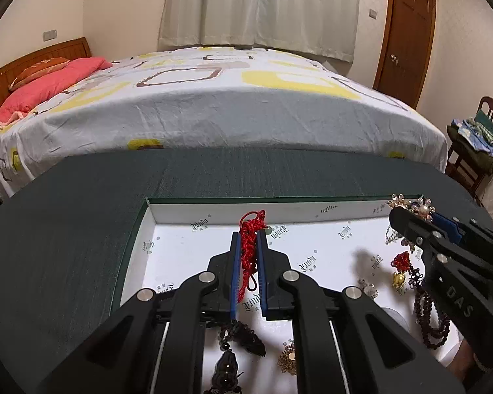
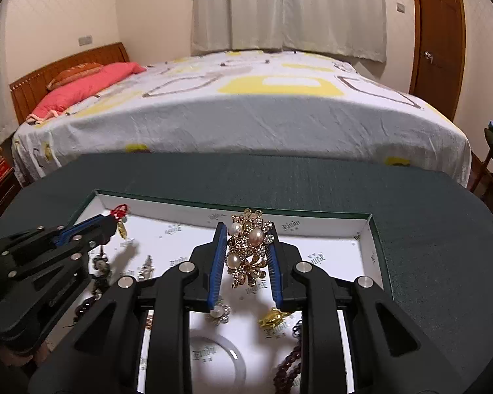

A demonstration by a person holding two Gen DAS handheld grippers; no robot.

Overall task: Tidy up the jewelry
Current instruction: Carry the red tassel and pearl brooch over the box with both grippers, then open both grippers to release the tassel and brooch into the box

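Observation:
My left gripper (image 1: 249, 234) is shut on a red knotted cord (image 1: 250, 249), held above the white-lined tray (image 1: 180, 218); a dark bead pendant (image 1: 226, 366) hangs from the cord below the fingers. My right gripper (image 2: 246, 229) is shut on a gold brooch with pearls (image 2: 248, 249), also above the tray (image 2: 312, 221). In the left wrist view the right gripper (image 1: 407, 210) with the brooch (image 1: 414, 205) enters from the right. In the right wrist view the left gripper (image 2: 115, 218) shows at left with the red cord (image 2: 119, 210).
In the tray lie a dark bead necklace (image 1: 434, 315), a red bead charm (image 1: 401, 259), a small gold flower piece (image 1: 287, 361), a pale bangle (image 2: 220, 354) and a pearl flower pin (image 2: 218, 312). The tray rests on a dark green surface (image 1: 82, 229). A bed (image 1: 213, 108) stands beyond.

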